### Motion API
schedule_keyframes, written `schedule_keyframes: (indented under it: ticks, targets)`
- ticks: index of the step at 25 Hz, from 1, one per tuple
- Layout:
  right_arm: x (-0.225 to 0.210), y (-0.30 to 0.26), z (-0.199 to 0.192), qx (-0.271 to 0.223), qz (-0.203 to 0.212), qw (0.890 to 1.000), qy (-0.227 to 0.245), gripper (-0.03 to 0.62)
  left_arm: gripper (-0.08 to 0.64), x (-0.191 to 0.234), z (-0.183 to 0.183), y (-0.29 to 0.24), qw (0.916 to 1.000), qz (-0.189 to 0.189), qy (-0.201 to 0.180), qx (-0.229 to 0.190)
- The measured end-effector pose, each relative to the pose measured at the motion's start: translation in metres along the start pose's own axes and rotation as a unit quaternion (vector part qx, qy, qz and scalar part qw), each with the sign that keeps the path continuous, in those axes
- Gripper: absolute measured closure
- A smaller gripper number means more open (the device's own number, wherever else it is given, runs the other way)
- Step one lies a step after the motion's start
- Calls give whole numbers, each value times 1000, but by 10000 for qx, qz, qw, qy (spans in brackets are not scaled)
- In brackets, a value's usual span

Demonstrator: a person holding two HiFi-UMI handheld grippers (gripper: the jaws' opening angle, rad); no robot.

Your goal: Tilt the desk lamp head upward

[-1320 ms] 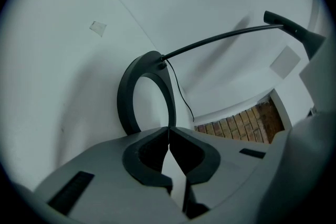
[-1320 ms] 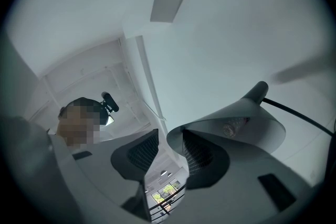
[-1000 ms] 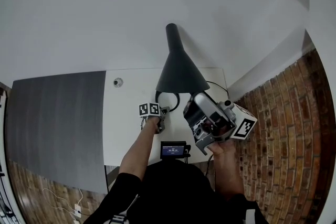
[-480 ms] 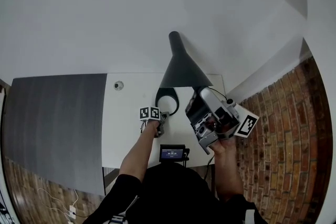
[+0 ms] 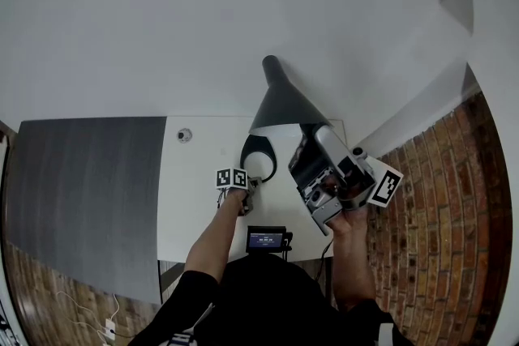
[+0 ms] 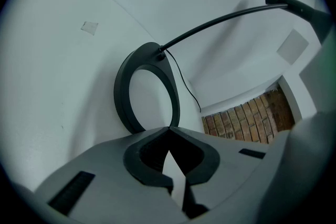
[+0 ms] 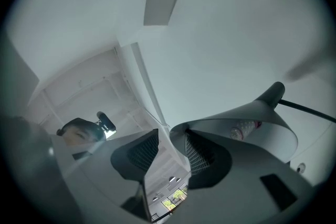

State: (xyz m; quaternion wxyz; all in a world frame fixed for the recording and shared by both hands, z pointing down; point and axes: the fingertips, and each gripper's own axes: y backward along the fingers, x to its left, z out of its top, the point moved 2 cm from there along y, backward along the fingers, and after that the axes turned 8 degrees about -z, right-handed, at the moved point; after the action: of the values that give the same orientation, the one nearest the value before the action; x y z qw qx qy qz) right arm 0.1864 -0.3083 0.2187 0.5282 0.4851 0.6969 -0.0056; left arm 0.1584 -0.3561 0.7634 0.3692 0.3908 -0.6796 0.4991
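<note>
My left gripper point(image 6: 169, 129) is closed on nothing, tips just beside the lamp's ring base point(image 6: 121, 94) on the white desk point(image 5: 199, 182). My right gripper point(image 7: 170, 136) points up, jaws apart, at the rim of the black lamp head point(image 5: 280, 105), which hangs over the desk's back edge

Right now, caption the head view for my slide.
Right gripper angled up under the dark lamp shade; shut left gripper beside the lamp's ring base on the white desk.

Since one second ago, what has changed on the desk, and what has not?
The lamp head tilted upward, and the right gripper at its rim rose with it. The left gripper, jaws shut, and the lamp base stayed put.
</note>
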Motion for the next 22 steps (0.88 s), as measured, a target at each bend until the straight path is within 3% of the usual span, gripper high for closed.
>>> schedule_keyframes:
  ticks: [22]
  targets:
    - [0,-18,19,-251,55,9991,-334,443,548,-1,-1,-1,9999,-9,-38,124]
